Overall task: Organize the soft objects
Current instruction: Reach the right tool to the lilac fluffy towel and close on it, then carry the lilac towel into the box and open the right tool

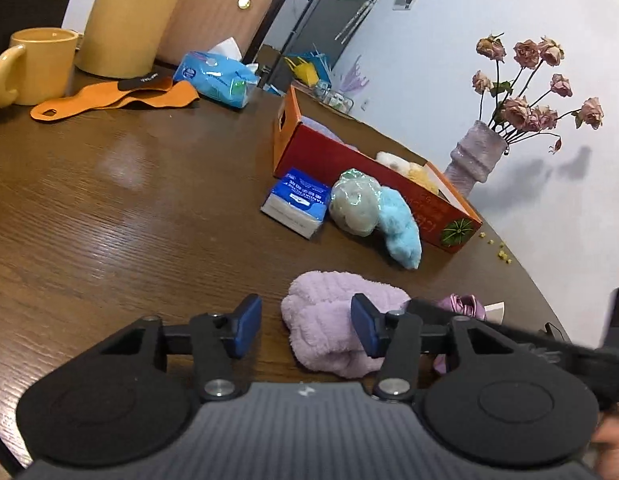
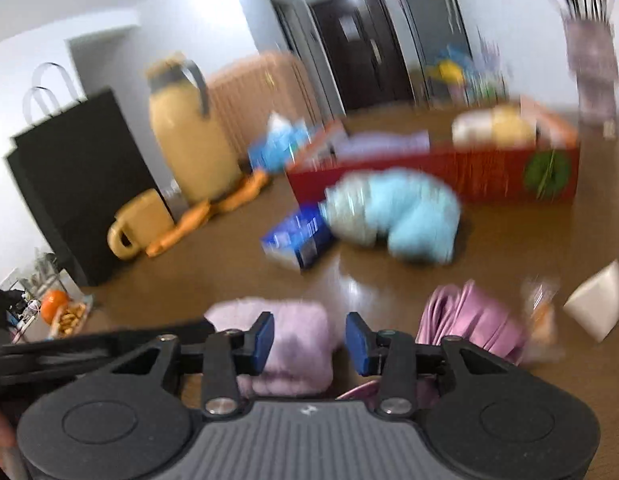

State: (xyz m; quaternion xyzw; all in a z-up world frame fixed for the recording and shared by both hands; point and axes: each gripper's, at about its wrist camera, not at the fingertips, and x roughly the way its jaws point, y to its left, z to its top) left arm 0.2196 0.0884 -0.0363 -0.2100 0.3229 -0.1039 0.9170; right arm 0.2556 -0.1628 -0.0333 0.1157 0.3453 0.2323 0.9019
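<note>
A folded lilac towel (image 1: 329, 320) lies on the brown table right before my left gripper (image 1: 305, 326), which is open with the towel partly between its blue pads. My right gripper (image 2: 309, 342) is open too, over the towel (image 2: 293, 344), beside a shiny pink satin cloth (image 2: 473, 320). The right wrist view is blurred. A red box (image 1: 349, 156) holds soft items; against its near side lie a light blue fluffy piece (image 1: 401, 224), a plastic-wrapped pale ball (image 1: 355, 208) and a blue tissue pack (image 1: 297, 202).
A yellow mug (image 1: 33, 66), yellow jug (image 1: 129, 16), orange leather strap (image 1: 113, 100) and blue wipes pack (image 1: 215, 78) stand at the far left. A vase of dried roses (image 1: 475, 156) stands behind the box. A white cup (image 2: 597, 300) lies at the right.
</note>
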